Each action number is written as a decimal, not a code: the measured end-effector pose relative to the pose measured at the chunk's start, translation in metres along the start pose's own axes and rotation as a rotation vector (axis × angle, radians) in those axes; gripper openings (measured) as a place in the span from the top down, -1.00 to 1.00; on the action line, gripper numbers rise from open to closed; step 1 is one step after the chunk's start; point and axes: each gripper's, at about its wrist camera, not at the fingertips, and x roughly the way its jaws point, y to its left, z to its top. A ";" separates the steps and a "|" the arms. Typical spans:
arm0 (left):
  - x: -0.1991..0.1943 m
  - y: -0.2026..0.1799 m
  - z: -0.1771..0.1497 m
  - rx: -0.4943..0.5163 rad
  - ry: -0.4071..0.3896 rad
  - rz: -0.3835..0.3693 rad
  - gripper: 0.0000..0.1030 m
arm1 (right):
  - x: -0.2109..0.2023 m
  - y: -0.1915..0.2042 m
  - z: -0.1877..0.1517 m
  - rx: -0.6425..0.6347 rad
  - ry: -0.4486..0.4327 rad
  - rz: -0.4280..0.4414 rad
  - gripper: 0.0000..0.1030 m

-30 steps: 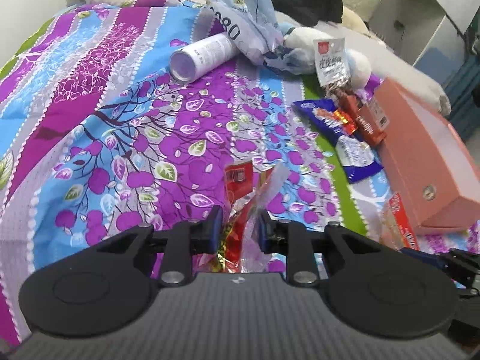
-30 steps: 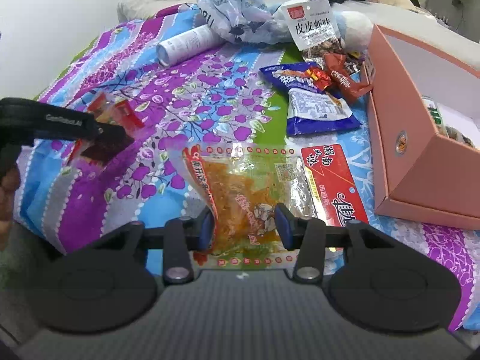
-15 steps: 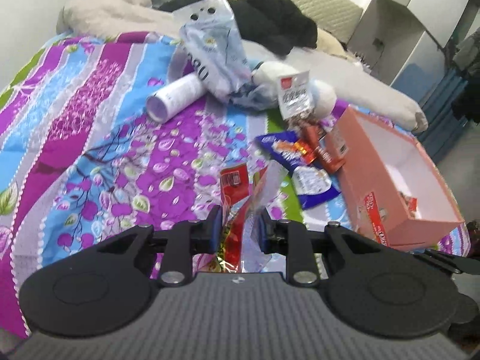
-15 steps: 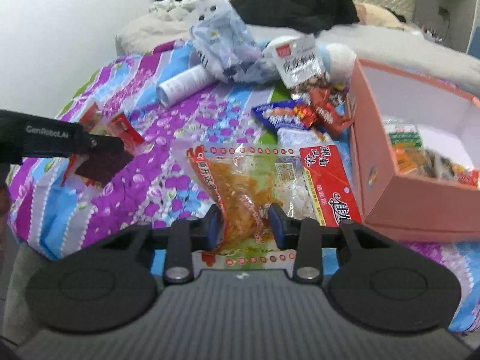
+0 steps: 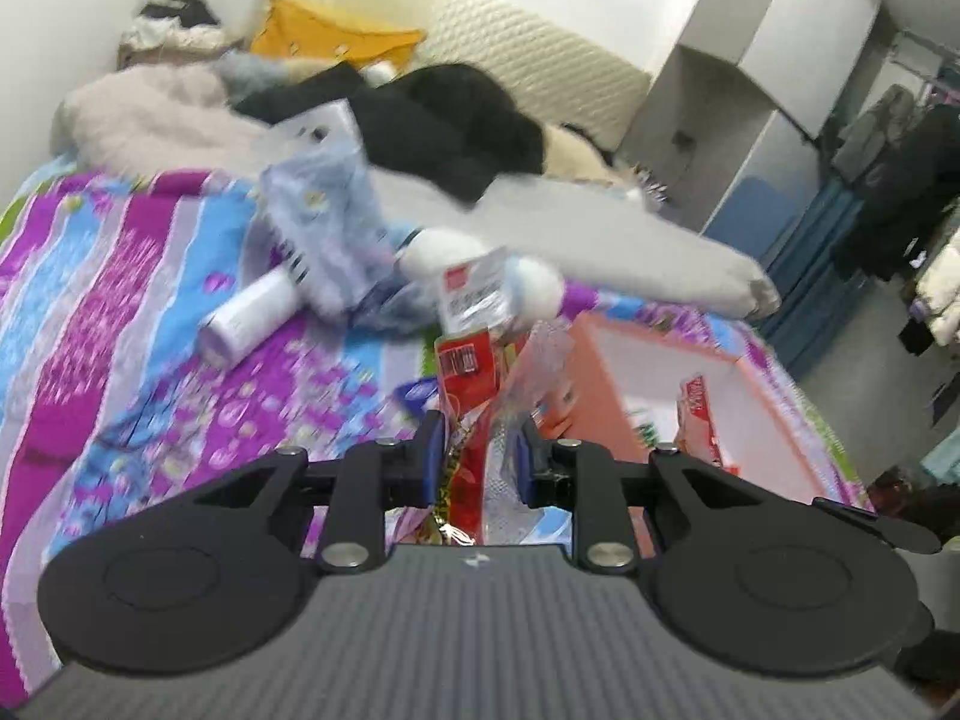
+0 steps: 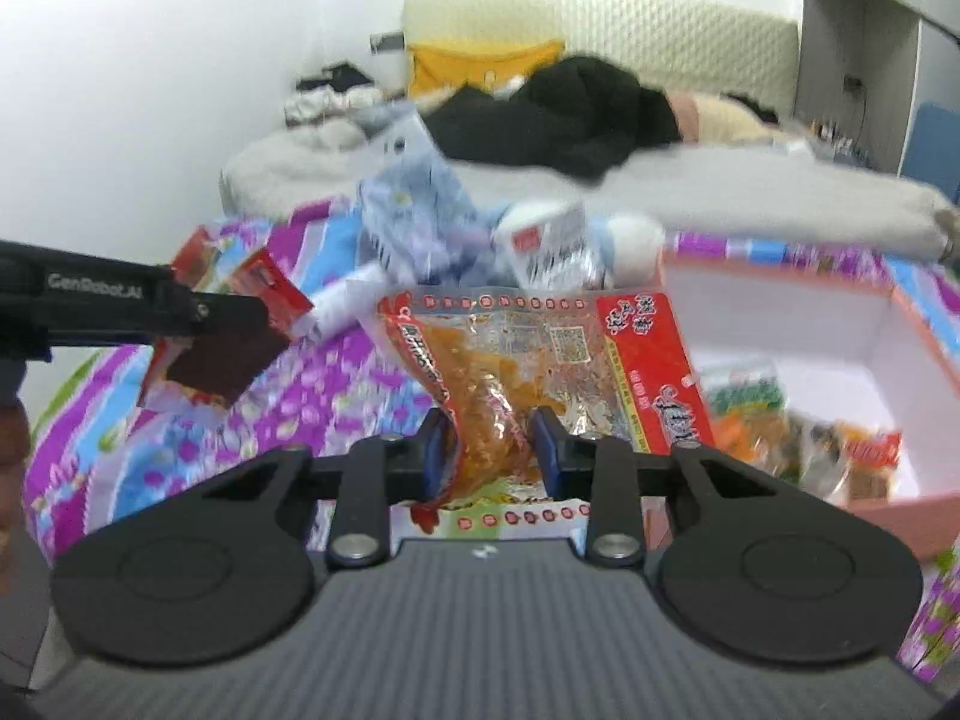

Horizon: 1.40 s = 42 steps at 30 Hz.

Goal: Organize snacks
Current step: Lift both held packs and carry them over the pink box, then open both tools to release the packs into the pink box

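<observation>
My left gripper (image 5: 480, 453) is shut on a red and clear snack packet (image 5: 474, 372), held up above the bed. In the right wrist view this same gripper (image 6: 240, 324) reaches in from the left with the red packet (image 6: 270, 288) hanging in it. My right gripper (image 6: 492, 447) grips a big clear packet of orange snacks with a red label (image 6: 522, 360); its jaws are closing on the packet, which hangs off the bed. The open pink box (image 6: 912, 324) sits to the right, with several snack packets (image 6: 780, 420) inside. In the left wrist view the pink box (image 5: 600, 378) lies just behind the held packet.
A floral bed cover (image 5: 120, 300) carries a white tube (image 5: 252, 312), a pale blue plastic bag (image 5: 324, 228) and a white snack packet (image 5: 474, 294). Black clothes (image 5: 456, 120) and pillows lie by the headboard. A grey cabinet (image 5: 750, 90) stands at right.
Both grippers have risen with their packets. The orange packet has come up off the bed cover, and the right jaws have narrowed on it. More of the headboard and the box's inside shows.
</observation>
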 end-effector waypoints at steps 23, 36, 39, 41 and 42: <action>0.124 -0.141 0.053 0.130 0.088 -0.192 0.46 | 0.006 -0.134 0.044 0.104 -0.040 -0.159 0.35; 0.295 -0.198 -0.004 0.191 0.340 -0.246 0.45 | 0.094 -0.233 -0.019 0.257 0.173 -0.244 0.35; 0.322 -0.201 -0.013 0.192 0.376 -0.235 0.45 | 0.108 -0.248 -0.027 0.273 0.199 -0.255 0.35; 0.329 -0.199 -0.016 0.196 0.388 -0.231 0.45 | 0.116 -0.256 -0.030 0.286 0.207 -0.245 0.35; 0.333 -0.199 -0.018 0.199 0.393 -0.227 0.45 | 0.118 -0.259 -0.031 0.291 0.210 -0.239 0.35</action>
